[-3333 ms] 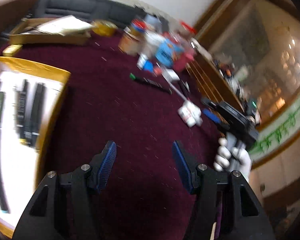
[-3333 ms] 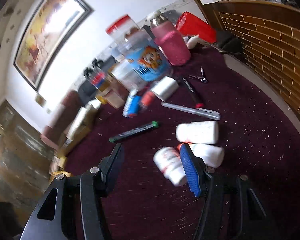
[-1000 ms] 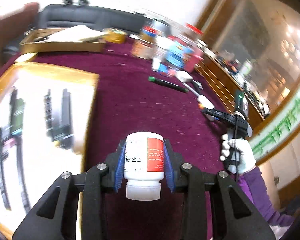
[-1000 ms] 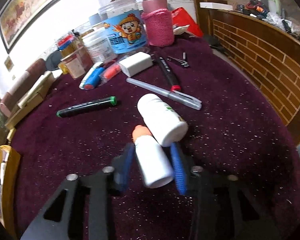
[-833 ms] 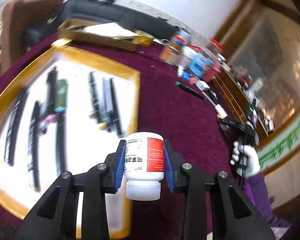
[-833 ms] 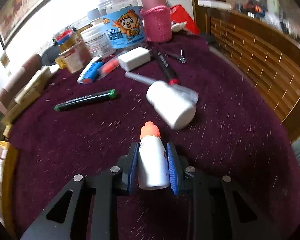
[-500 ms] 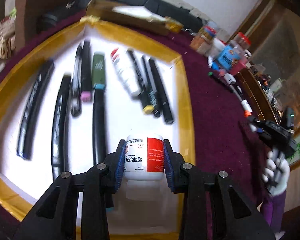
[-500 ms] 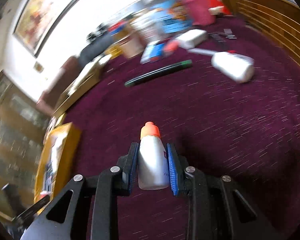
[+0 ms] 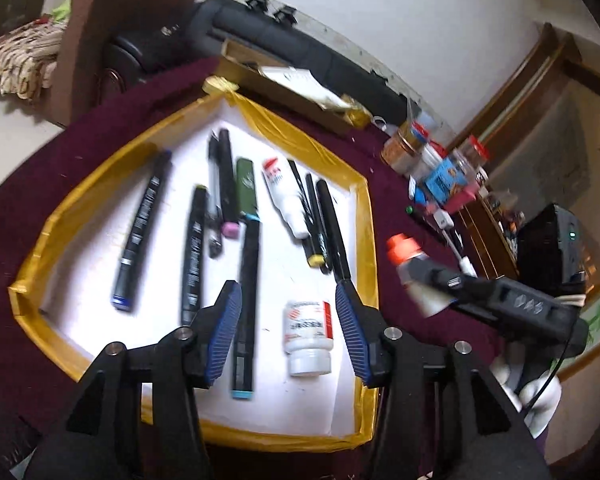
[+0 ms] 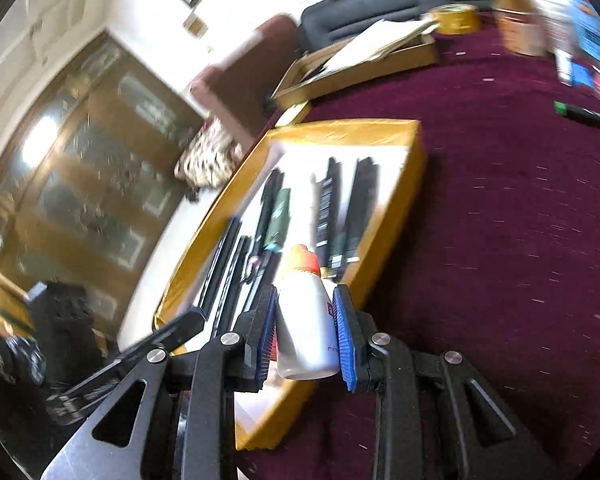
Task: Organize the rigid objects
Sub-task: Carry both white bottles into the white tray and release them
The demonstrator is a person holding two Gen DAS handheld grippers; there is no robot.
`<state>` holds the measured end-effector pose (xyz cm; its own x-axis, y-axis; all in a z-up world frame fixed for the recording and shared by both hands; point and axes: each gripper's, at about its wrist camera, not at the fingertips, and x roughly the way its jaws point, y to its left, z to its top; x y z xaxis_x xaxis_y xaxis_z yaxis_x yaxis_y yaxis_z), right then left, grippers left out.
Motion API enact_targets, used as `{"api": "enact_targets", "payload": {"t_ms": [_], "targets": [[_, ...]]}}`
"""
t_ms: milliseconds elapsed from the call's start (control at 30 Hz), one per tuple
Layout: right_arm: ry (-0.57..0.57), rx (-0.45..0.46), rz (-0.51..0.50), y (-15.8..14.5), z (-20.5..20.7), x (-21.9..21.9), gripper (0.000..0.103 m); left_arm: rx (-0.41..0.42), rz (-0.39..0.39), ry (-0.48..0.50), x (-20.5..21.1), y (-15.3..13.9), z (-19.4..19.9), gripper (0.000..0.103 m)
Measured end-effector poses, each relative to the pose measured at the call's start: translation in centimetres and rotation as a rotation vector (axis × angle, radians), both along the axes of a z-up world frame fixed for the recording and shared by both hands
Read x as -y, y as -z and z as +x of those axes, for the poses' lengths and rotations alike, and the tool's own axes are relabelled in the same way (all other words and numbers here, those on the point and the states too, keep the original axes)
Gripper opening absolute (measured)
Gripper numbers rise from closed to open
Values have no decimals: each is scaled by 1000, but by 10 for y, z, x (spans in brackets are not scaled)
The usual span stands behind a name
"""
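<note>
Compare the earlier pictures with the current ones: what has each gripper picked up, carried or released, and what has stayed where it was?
The left gripper carried the white pill bottle to the yellow-rimmed tray; its jaws have just been opening, and the bottle now lies in the tray, released. The right gripper grasped the orange-capped bottle and brought it toward the tray, still clamped. The pens in the tray kept their places.

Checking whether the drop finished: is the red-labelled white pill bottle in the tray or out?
In. The pill bottle lies on the yellow-rimmed tray floor, free between the open left tool.
</note>
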<state>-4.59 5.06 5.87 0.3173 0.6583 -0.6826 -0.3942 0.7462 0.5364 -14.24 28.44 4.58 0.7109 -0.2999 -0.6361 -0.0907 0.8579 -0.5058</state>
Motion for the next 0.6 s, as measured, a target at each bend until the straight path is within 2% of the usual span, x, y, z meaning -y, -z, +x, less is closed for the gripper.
{"api": "enact_targets", "payload": {"t_ms": [167,467,533,600], "targets": [[-42,23,-99,13,-3,-43,25,21,54,-37,-9,-4,-8,48],[-59,105,-242,26,-2,-78,26,14,171,-53,-2,-4,-11,51],[-46,129,-249,24,-1,-77,29,9,191,-57,0,-5,-11,51],[-41,122,-228,21,-2,-73,43,5,215,-63,2,-7,-12,53]]}}
